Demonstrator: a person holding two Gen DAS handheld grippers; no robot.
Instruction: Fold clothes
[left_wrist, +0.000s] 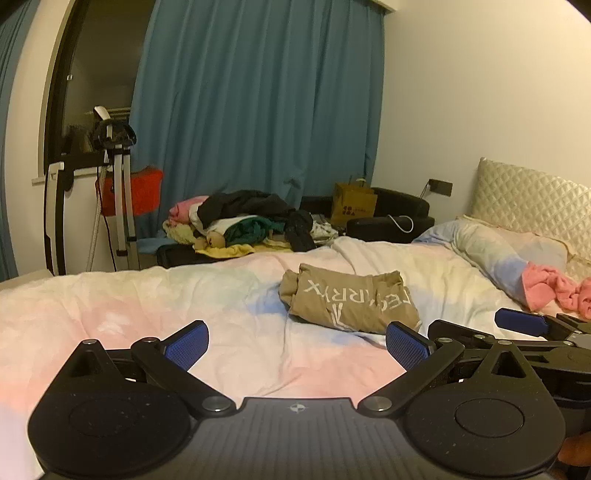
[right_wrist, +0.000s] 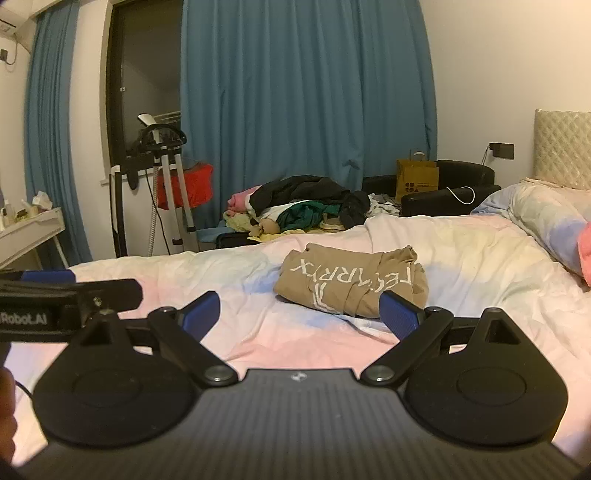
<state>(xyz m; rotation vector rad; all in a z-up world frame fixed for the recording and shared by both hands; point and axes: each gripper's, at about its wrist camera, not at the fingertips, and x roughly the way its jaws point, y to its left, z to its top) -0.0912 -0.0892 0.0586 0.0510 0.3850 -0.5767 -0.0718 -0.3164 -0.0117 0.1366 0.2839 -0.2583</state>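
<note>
On the bed (left_wrist: 129, 306) lies a folded tan shirt (left_wrist: 351, 299) (white lettering), both grippers' fingers (left_wrist: 186, 345) spread, empty.

Bed (right_wrist: 461, 258): pastel tie-dye sheet, pink, blue and cream, wrinkled. Lying on it: one folded tan T-shirt (right_wrist: 351, 284) with white lettering, mid-bed; matching pillow (left_wrist: 491, 254) near the quilted headboard (left_wrist: 532, 199); crumpled pink garment (left_wrist: 554, 290) beside the pillow.

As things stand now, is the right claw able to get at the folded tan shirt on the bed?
Probably yes. The right claw is open and holds nothing, and the folded tan shirt lies just ahead of it on the bed. Only bare bedsheet shows between them; the left claw is off to the side.
</note>
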